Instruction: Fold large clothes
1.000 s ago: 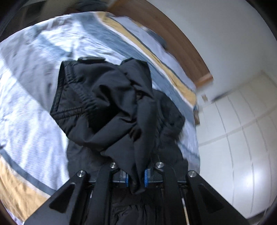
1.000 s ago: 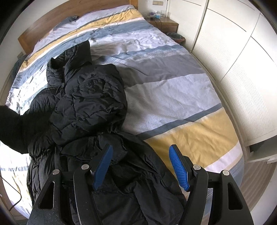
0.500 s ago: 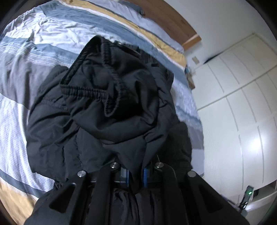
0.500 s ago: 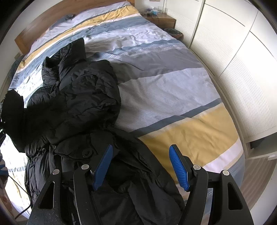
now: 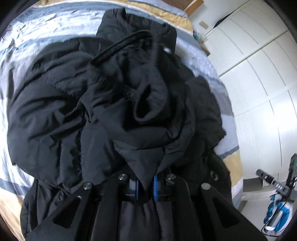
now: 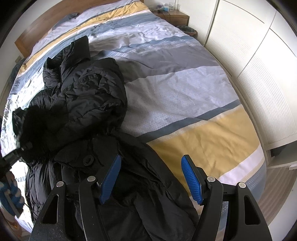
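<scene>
A large black puffer coat (image 6: pixel 83 103) lies crumpled on the left half of a striped bed (image 6: pixel 185 89). In the left wrist view my left gripper (image 5: pixel 146 187) is shut on a fold of the coat's sleeve (image 5: pixel 148 103), whose elastic cuff hangs over the coat's body (image 5: pixel 46 111). My right gripper (image 6: pixel 151 178) is open and empty, hovering just above the coat's lower hem (image 6: pixel 148 194) near the foot of the bed. A round black button (image 6: pixel 88 160) shows on the coat front.
White wardrobe doors (image 6: pixel 259 55) run along the bed's right side. A wooden headboard (image 6: pixel 33 33) and a nightstand (image 6: pixel 174 15) stand at the far end. Wood floor (image 6: pixel 274 194) lies past the bed's foot.
My left gripper has carried the sleeve inward over the coat's body, towards the right gripper. The right gripper has stayed open above the hem, barely moving.
</scene>
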Demonstrator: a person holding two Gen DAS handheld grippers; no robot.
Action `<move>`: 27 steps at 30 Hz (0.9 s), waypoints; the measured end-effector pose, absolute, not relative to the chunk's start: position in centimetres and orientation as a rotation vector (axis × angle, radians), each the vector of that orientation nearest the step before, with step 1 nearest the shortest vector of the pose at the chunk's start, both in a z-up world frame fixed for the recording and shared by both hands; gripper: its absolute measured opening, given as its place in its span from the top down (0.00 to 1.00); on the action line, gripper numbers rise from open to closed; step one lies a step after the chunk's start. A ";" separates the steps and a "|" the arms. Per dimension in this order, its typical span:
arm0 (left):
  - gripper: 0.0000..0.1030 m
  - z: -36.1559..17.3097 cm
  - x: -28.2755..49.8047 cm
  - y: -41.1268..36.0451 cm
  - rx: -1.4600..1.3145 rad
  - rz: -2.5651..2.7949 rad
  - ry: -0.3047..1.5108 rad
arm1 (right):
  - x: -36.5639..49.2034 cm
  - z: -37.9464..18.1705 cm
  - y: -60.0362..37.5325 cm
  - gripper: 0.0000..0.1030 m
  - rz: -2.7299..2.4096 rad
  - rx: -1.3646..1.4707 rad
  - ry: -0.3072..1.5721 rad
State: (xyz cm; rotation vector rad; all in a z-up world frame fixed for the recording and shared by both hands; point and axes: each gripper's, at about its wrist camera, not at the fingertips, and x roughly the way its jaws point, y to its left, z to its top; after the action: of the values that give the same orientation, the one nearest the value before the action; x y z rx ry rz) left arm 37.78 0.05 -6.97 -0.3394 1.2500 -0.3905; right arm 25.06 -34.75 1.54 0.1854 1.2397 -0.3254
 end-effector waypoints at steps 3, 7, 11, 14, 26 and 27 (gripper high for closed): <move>0.87 -8.1 37.6 1.2 -0.394 -0.380 1.271 | 25.1 1.4 -34.7 0.35 -0.316 0.171 1.240; 0.72 -8.1 37.4 2.5 -0.480 -0.406 1.289 | 25.0 0.9 -34.5 0.35 -0.301 0.162 1.246; 0.56 -7.3 35.9 2.4 -0.503 -0.460 1.295 | 25.3 0.3 -33.6 0.35 -0.269 0.156 1.252; 0.56 -7.0 34.5 2.0 -0.495 -0.479 1.305 | 25.9 0.0 -32.3 0.35 -0.233 0.142 1.252; 0.56 -2.9 33.8 11.2 -0.434 -0.206 1.129 | 31.4 1.0 -20.5 0.35 0.106 -0.017 1.167; 0.56 -3.0 34.3 12.1 -0.420 -0.172 1.122 | 31.8 0.9 -19.2 0.35 0.140 -0.027 1.160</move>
State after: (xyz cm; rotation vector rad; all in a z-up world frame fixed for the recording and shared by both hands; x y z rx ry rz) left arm 34.33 12.11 -2.98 -0.4199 1.1220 -0.1724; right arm 31.81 -19.19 0.88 -0.0269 1.1605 0.1402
